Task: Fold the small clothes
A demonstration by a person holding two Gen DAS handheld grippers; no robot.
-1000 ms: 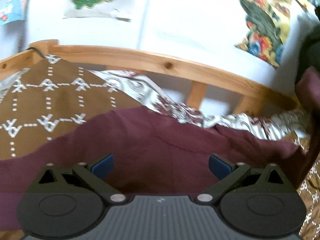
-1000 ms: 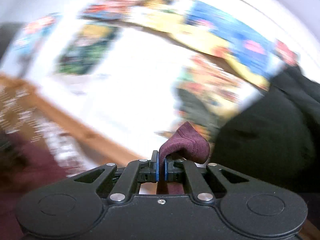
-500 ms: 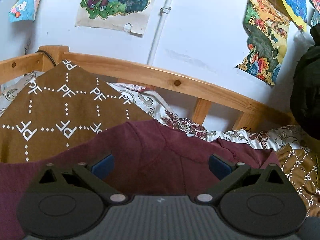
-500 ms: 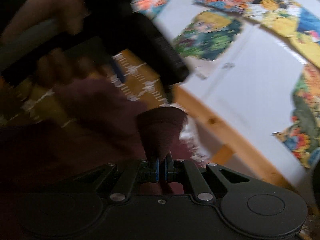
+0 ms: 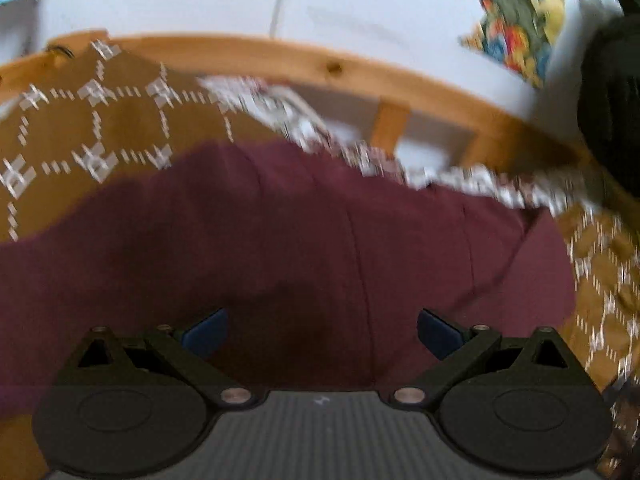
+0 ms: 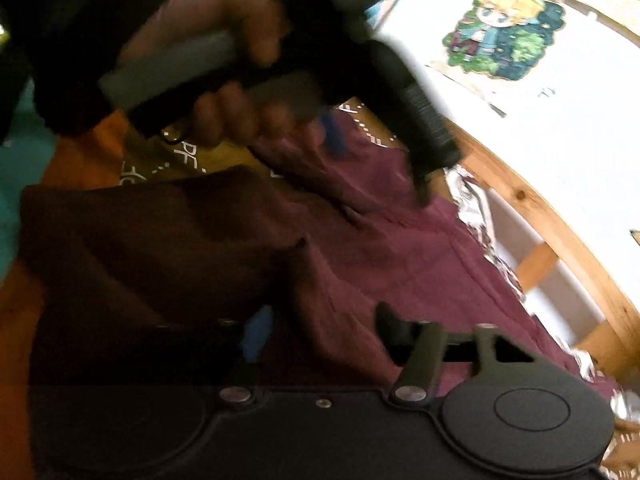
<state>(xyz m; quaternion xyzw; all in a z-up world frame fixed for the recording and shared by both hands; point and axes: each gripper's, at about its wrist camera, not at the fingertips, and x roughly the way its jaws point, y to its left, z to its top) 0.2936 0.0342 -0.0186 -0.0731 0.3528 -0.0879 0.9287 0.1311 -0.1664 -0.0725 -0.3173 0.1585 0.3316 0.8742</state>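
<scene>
A maroon garment (image 5: 320,240) lies spread over the bed, and its near side is doubled over into a darker fold (image 6: 160,240). My left gripper (image 5: 322,334) hovers low over the cloth, open wide, with nothing pinched between its blue pads (image 5: 204,336). In the right wrist view a hand (image 6: 224,112) holds that left gripper (image 6: 378,168) just above the far part of the garment (image 6: 420,248). My right gripper (image 6: 322,332) sits at the fold's edge with its jaws opening. A ridge of maroon cloth (image 6: 316,280) lies between them, and the pads are off it.
A brown blanket with a white pattern (image 5: 100,128) covers the bed, with a silvery floral sheet (image 5: 360,152) behind it. A wooden bed rail (image 5: 320,64) runs along the white wall with posters (image 6: 504,32). A dark bulky thing (image 5: 612,112) stands at the right.
My right gripper swung down to the bed with the maroon cloth pinched, then its jaws spread and let the cloth go. The left gripper sank closer to the garment, staying open.
</scene>
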